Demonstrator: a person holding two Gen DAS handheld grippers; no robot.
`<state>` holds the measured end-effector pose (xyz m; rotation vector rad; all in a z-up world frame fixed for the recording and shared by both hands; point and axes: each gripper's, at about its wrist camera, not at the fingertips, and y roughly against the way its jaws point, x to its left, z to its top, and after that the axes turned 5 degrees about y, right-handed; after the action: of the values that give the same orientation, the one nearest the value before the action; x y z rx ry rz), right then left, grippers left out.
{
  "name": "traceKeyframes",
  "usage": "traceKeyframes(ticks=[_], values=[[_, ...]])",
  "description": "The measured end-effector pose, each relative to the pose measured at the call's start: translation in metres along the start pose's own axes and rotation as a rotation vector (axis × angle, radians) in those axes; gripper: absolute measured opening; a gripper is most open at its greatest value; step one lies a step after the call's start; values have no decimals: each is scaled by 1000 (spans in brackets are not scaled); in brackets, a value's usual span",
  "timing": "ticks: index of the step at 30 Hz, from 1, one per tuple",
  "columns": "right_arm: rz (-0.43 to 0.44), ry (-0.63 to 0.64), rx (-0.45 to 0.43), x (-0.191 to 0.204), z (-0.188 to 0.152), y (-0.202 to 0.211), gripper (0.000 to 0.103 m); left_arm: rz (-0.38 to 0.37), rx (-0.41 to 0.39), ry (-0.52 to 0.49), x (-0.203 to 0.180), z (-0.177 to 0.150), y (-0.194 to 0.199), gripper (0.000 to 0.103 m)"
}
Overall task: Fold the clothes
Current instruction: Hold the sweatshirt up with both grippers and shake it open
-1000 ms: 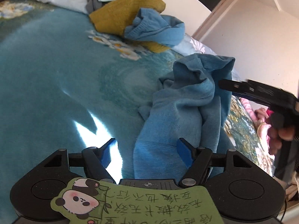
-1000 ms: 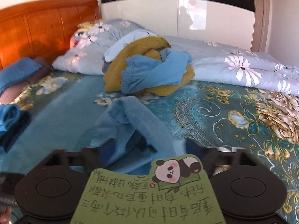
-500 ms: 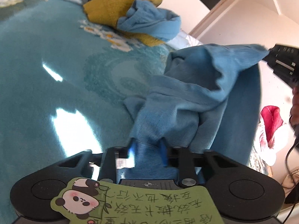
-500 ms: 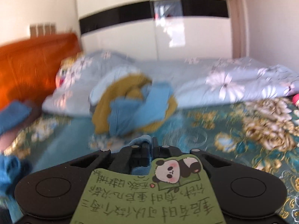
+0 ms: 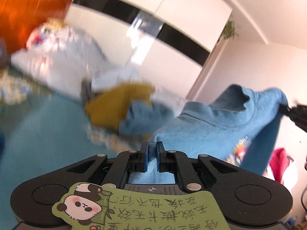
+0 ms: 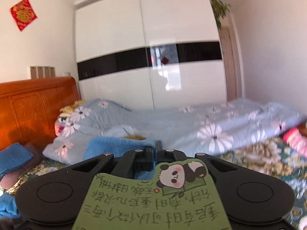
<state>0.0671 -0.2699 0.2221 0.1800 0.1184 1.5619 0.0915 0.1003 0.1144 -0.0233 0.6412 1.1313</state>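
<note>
The blue garment [image 5: 214, 134] hangs in the air, stretched between my two grippers above the bed [image 5: 44, 140]. My left gripper [image 5: 152, 154] points forward and a little upward, its blue-padded jaws pressed together on a bunched corner of the cloth; more of that cloth shows behind them inside the gripper's frame. From there the garment rises toward 2 o'clock in the left view, its ribbed edge sagging in a shallow curve, up to the right gripper [image 5: 283, 106] at the frame's 3 o'clock edge, which pinches the far corner. I see that gripper only as a dark body entering from the side.

My right gripper [image 6: 155, 149] is held level, facing the wardrobe [image 6: 149, 61]. Its jaws are drawn together on a thin fold of the garment [image 6: 115, 145], which runs off to 9 o'clock of the tips and hides most of what lies behind.

The left view gives me what the right does not: the garment's whole span, and the pile [image 5: 122, 107] of mustard and blue clothes on the bed at 11 o'clock of the left tips, blurred by motion. The right view gives me the room: the orange headboard [image 6: 34, 111] at 9 o'clock, the floral quilt [image 6: 191, 126] across the middle, folded blue and brown pieces [image 6: 15, 159] at 8 o'clock, and a red wall ornament [image 6: 23, 13] at 10 o'clock.
</note>
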Motion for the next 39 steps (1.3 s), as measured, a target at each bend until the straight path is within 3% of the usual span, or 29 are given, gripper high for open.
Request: traceKeyframes(ticks=[4,8,19,23,27,30,34,37,39], values=[[8,27,-82,5,37,19,2,-11,-121,-85,-19,59,11,6],[1,93,-173,15,68,45,2,-49,-236,-138,-41,95,36,6],[43,115,-287,7,77,119,2,-140,-395,-260,-79,95,137,6],[52,136,-325,2,89,132,1,-171,-404,-251,-84,110,142,6],[29,129,-277,-13,87,108,1,-153,-320,-245,-76,108,101,6],[-6,121,-165,-24,60,64,1,-83,-213,-226,-61,90,45,6],[-68,82,45,-46,2,-14,2,66,-63,-190,-28,48,-37,6],[-98,38,213,-65,-55,-72,1,159,121,-70,12,10,-97,6],[-117,5,310,-74,-93,-104,1,196,186,-19,36,-11,-115,5]])
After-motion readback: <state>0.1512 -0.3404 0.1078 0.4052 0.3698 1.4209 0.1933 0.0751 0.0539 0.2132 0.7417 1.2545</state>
